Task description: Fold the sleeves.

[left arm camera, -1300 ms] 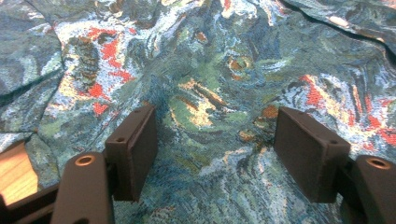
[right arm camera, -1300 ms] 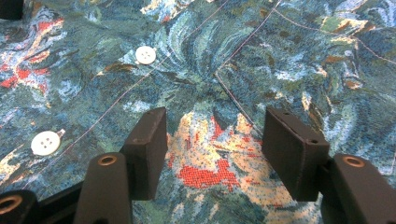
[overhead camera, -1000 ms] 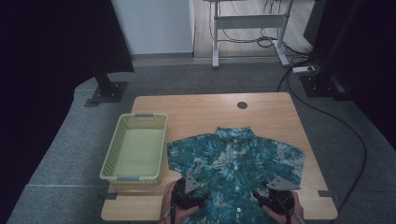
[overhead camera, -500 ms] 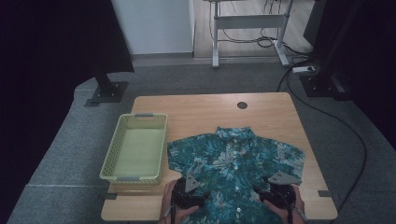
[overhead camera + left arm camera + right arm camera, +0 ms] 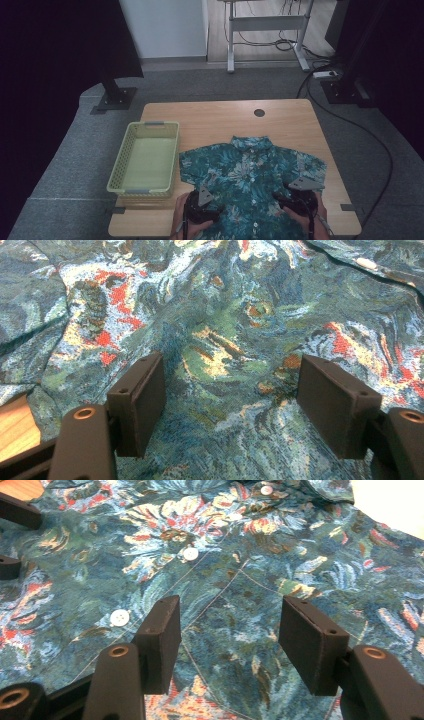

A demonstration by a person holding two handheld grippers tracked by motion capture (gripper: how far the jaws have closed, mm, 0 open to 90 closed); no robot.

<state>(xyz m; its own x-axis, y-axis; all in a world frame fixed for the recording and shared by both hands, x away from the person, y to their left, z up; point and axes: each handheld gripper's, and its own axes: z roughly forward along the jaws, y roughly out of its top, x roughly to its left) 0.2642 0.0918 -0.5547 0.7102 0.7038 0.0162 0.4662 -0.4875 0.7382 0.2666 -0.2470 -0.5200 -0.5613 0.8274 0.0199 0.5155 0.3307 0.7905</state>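
A teal short-sleeved shirt (image 5: 250, 175) with a red and cream floral print lies spread flat, front up, on the wooden table (image 5: 220, 120). Both grippers hover low over its lower half. My left gripper (image 5: 206, 206) is at the shirt's lower left, and in the left gripper view the left gripper (image 5: 230, 390) stands open with only fabric (image 5: 220, 325) beneath its jaws. My right gripper (image 5: 294, 198) is at the lower right. In the right gripper view the right gripper (image 5: 229, 625) is open above the button placket, near a white button (image 5: 120, 617).
A light green plastic basket (image 5: 126, 160) with nothing in it stands on the table just left of the shirt. Bare wood runs along the far half of the table, with a round cable hole (image 5: 259, 113). The near edge of the table (image 5: 150, 225) lies beside my left hand.
The right gripper has edged slightly forward over the shirt. The left gripper has hardly moved, and the shirt lies as before.
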